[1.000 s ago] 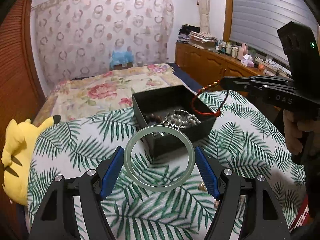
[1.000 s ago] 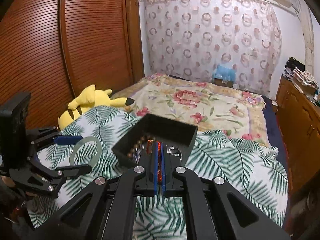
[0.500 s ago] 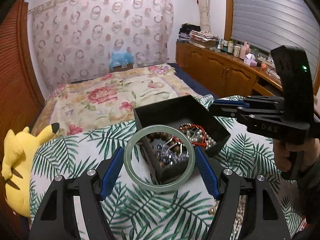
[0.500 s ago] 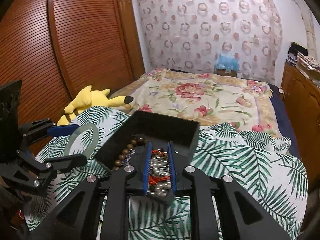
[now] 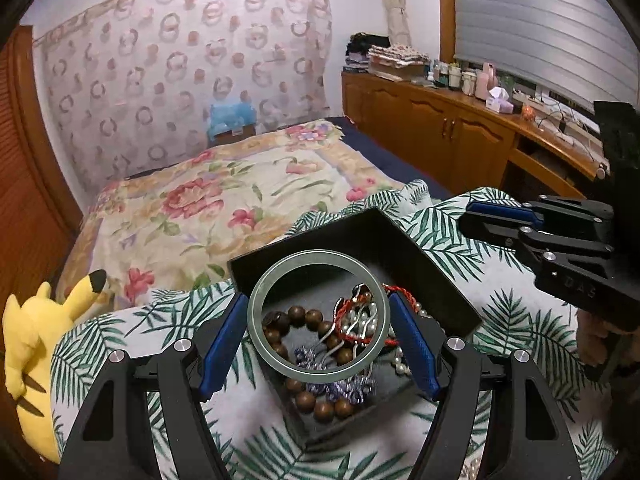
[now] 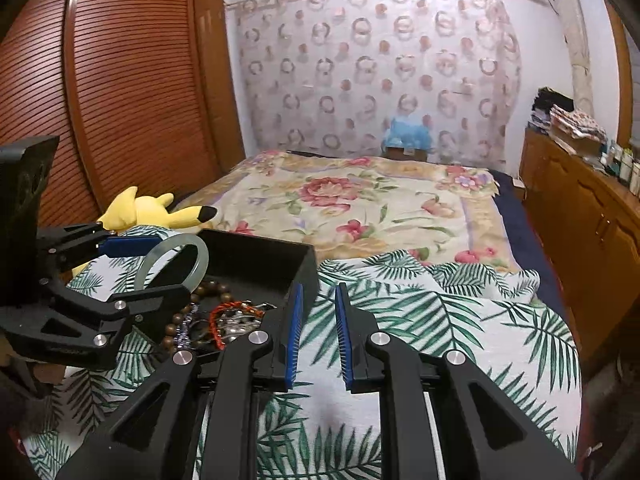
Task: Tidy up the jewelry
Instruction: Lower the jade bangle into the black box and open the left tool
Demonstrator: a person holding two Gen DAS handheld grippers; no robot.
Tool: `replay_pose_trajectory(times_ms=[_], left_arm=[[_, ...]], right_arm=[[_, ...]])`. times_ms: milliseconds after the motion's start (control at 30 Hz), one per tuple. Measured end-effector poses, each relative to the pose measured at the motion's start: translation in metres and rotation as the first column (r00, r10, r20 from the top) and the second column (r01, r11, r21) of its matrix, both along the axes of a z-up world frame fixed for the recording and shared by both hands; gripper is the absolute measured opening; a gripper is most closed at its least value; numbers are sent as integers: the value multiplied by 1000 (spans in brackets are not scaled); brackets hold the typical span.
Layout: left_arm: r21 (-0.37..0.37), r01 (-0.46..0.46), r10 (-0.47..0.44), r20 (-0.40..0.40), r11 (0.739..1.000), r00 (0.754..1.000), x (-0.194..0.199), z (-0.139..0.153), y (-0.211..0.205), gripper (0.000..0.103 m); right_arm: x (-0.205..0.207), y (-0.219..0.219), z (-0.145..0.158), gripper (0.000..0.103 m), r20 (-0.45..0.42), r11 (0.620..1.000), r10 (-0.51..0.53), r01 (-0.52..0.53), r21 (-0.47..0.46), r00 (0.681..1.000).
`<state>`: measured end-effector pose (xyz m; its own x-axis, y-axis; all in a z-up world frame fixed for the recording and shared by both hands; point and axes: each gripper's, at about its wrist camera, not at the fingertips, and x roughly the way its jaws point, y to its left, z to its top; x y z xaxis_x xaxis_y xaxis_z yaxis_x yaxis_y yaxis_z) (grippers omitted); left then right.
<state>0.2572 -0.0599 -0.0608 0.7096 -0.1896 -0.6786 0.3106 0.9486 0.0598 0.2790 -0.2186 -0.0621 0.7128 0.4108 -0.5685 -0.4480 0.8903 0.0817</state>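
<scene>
My left gripper [image 5: 318, 332] is shut on a pale green jade bangle [image 5: 256, 316] and holds it just above a black open box [image 5: 420, 252]. The box holds a brown bead bracelet [image 5: 304, 400], a red cord bracelet [image 5: 394, 290], pearls and silver pieces. The bangle [image 6: 202, 252] and box [image 6: 304, 268] also show in the right wrist view. My right gripper [image 6: 318, 332] is open and empty, to the right of the box, over the palm-leaf cloth [image 6: 440, 320]. It also shows in the left wrist view [image 5: 480, 216].
A yellow plush toy [image 5: 28, 344] lies at the left edge of the palm-leaf cloth. A floral bedspread [image 5: 224, 200] lies beyond the box. A wooden cabinet [image 5: 460, 136] runs along the right. Loose pearls [image 5: 468, 468] lie at the lower right.
My right gripper opened, dropped the red cord bracelet into the box and drew back to the right. My left gripper carried the bangle forward over the box.
</scene>
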Motion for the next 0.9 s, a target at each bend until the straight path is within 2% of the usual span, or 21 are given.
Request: replay_pose_trajectory(times_ms=[500, 733, 900], left_arm=[[33, -2, 2, -27, 999, 1000, 10, -8, -9, 69], [11, -1, 1, -7, 1000, 1000, -5, -2, -5, 72], [-23, -1, 1, 7, 1000, 1000, -30, 4, 6, 73]], right_arm=[[2, -8, -2, 18, 1, 1000, -20, 20, 16, 1000], [1, -9, -2, 18, 5, 1000, -20, 20, 13, 1000], [-2, -6, -2, 18, 11, 1000, -16, 16, 2, 1000]])
